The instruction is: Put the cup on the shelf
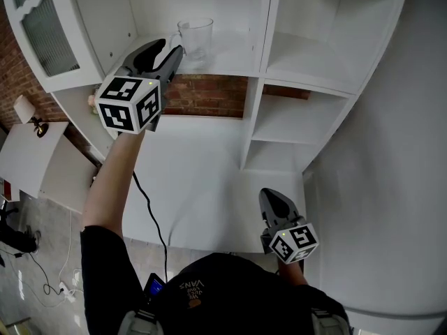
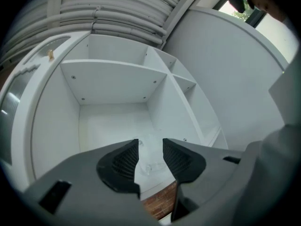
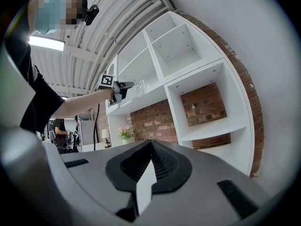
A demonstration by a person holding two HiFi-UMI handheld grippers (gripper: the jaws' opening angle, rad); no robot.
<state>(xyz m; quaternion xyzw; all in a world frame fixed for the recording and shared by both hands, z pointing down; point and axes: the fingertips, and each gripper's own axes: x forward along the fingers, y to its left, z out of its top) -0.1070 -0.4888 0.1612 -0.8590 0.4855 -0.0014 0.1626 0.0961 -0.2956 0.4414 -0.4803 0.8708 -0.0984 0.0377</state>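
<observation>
Cup: a clear glass cup (image 1: 195, 39) with smooth, straight walls, standing upright on the shelf (image 1: 234, 63).
Shelf: flat white boards with a matte, painted look, divided by upright panels into square-cornered compartments. The cup stood in the left compartment of its row.
Wall: rough red brick wall (image 1: 209, 93) showing behind the open compartments.
Grippers: grey moulded shells with black ribbed pads (image 2: 123, 162), tapering to blunt tips.
Marker cubes: white faces printed with black square patterns.
Cable: a thin black cable (image 1: 151, 211) hanging below the left forearm.
Count, cups: one.
Count, grippers: two, each with one marker cube: one cube (image 1: 129, 105) on the left, the other cube (image 1: 295, 241) on the right.
Left gripper: the left gripper (image 1: 170, 49) was raised to shelf height, its jaws released and standing well apart, with nothing clamped.
Cup and left jaws: in the left gripper view the glass showed faintly through the gap between the two pads and a little beyond them, with neither pad pressing on it. In the head view it stood just past the jaw tips, near the shelf's front edge.
Right gripper: the right gripper (image 1: 271, 197) was held low over the white counter (image 1: 202, 180), well apart from the cup, its jaws clenched together on nothing.
</observation>
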